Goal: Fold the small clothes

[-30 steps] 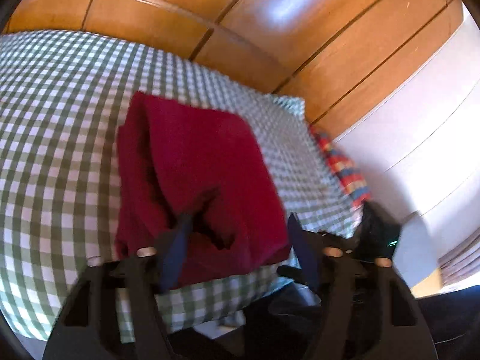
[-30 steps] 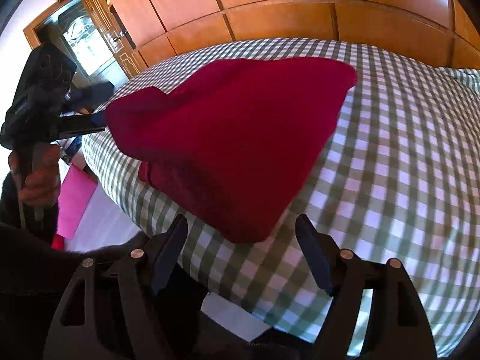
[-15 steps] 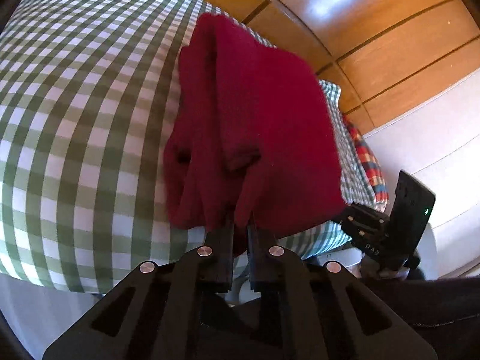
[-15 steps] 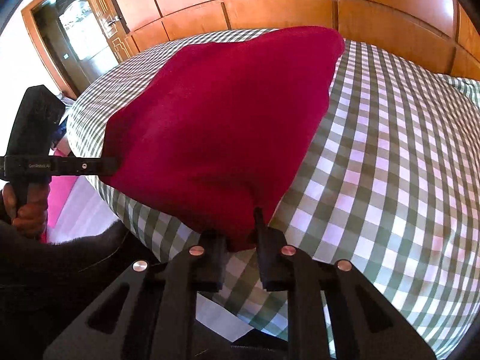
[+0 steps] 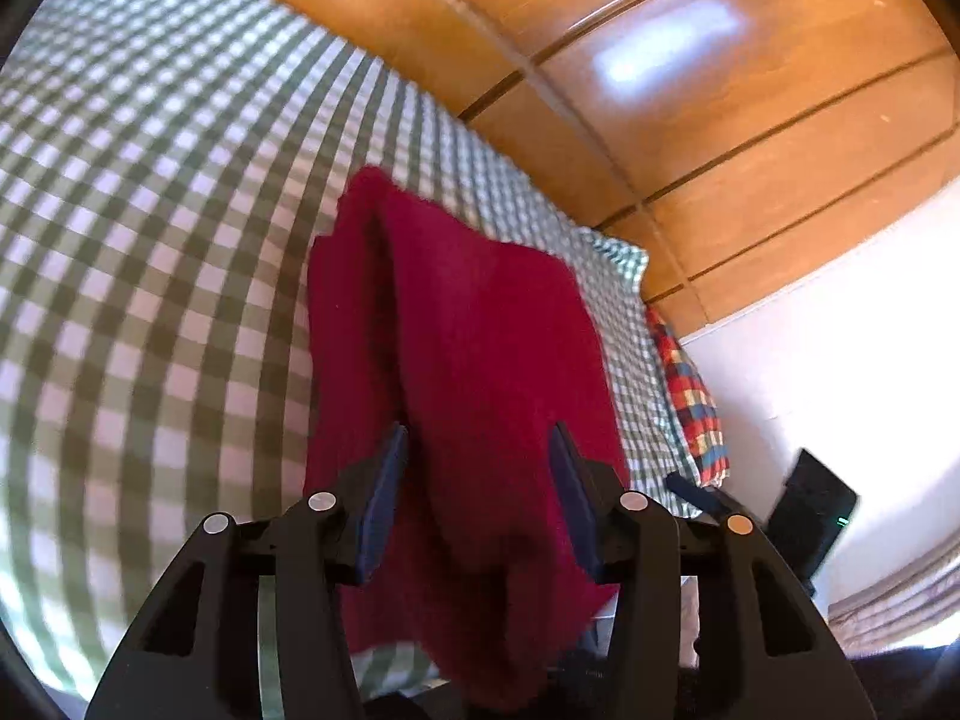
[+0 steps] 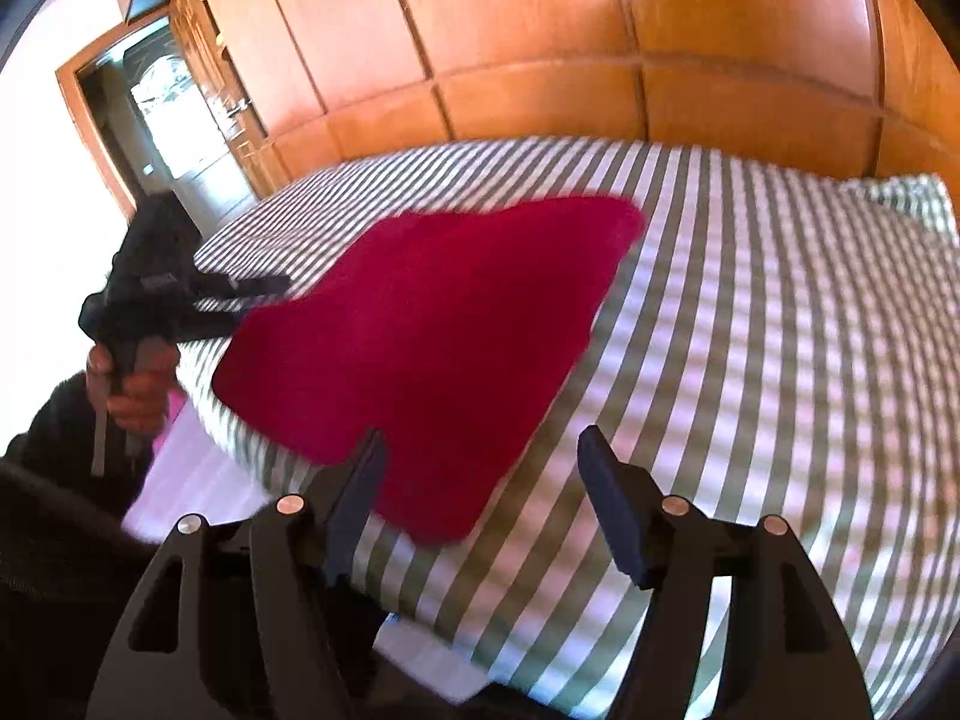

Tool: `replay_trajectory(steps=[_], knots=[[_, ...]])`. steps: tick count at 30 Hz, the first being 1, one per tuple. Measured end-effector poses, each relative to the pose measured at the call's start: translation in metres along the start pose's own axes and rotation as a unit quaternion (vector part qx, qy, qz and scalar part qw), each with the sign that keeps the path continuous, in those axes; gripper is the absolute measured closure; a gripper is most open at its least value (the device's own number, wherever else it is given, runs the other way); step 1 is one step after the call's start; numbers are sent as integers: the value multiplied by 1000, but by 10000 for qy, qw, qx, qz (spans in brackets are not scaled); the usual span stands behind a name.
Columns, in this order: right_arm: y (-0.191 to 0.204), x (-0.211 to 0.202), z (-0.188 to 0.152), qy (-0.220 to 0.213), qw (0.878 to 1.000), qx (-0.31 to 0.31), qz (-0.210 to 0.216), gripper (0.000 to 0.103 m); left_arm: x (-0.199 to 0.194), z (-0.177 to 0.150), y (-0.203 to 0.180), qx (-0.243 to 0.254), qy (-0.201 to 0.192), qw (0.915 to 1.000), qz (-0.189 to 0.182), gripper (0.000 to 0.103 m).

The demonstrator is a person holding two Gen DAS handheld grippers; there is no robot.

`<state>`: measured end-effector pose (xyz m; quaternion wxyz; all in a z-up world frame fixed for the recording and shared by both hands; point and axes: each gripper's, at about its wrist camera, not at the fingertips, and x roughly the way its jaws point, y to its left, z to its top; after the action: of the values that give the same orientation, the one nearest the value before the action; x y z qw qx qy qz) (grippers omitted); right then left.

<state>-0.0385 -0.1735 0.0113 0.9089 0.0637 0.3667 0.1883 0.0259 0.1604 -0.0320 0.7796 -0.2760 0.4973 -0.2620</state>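
Dark red, the folded garment (image 6: 432, 348) lies flat on the green-and-white checked bedcover (image 6: 750, 360), near the bed's front edge. The left gripper (image 5: 477, 450) has just been opening; its jaws stand apart over the cloth's near end, pads clear of it. The right gripper (image 6: 480, 450) has also just spread wide, nothing pinched, its left finger (image 6: 354, 492) crossing the garment's near corner.
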Motion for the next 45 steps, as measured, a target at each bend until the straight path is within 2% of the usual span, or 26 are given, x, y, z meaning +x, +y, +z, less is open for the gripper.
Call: replay_trajectory(steps=[1, 2, 4, 7, 8, 10, 12, 13, 15, 19, 21, 24, 25, 26, 28, 35, 41, 45], knots=[[4, 7, 4, -35, 10000, -37, -31, 37, 6, 4, 2, -37, 38, 10000, 28, 62], [9, 14, 8, -44, 9999, -99, -73, 37, 10, 5, 0, -1, 45, 10000, 39, 79], [25, 33, 14, 1, 9991, -374, -220, 37, 7, 4, -12, 300, -142, 9993, 177, 87], [63, 58, 5, 149, 9959, -868, -183, 36, -16, 0, -29, 637, -655, 9955, 240, 89], [72, 61, 1, 127, 9939, -1055, -303, 33, -23, -2, -33, 750, -803, 9933, 354, 89], [94, 76, -15, 92, 9834, -1589, -876, 33, -23, -5, -37, 1016, -868, 9865, 943, 89], [101, 86, -24, 61, 9797, -1672, -1101, 32, 0, -8, -26, 1155, -510, 9763, 1759, 89], [103, 88, -26, 15, 9778, -1751, -1155, 32, 11, -10, -20, 1193, -368, 9709, 2042, 88], [104, 89, -27, -4, 9759, -1794, -1245, 32, 16, -15, -23, 1337, -481, 9635, 2267, 87], [93, 81, -24, 17, 9816, -1599, -1045, 30, 10, -14, -46, 1446, -643, 9583, 2379, 85], [90, 81, -19, 77, 9850, -1500, -852, 21, 7, -14, -57, 1635, -691, 9512, 2525, 79], [79, 66, -12, 217, 9933, -1086, -328, 11, 5, -12, -72, 1875, -813, 9399, 2737, 78], [75, 59, -10, 237, 9954, -908, -177, 9, 0, -12, -71, 1895, -825, 9398, 2723, 74], [70, 53, -8, 248, 9970, -736, -49, 8, 0, -12, -70, 1907, -851, 9398, 2704, 57], [54, 39, -2, 196, 9992, -303, 158, 7, -2, -11, -71, 1971, -995, 9379, 2675, 42], [6, 33, 8, 126, 9948, 950, 335, 6, 1, -12, -72, 2143, -963, 9338, 2699, 42], [-16, 55, 17, 276, 9853, 1590, 557, 6, 6, -8, -64, 2141, -831, 9337, 2745, 42], [-21, 67, 21, 401, 9797, 1804, 779, 6, 13, -6, -56, 2129, -702, 9345, 2767, 42]])
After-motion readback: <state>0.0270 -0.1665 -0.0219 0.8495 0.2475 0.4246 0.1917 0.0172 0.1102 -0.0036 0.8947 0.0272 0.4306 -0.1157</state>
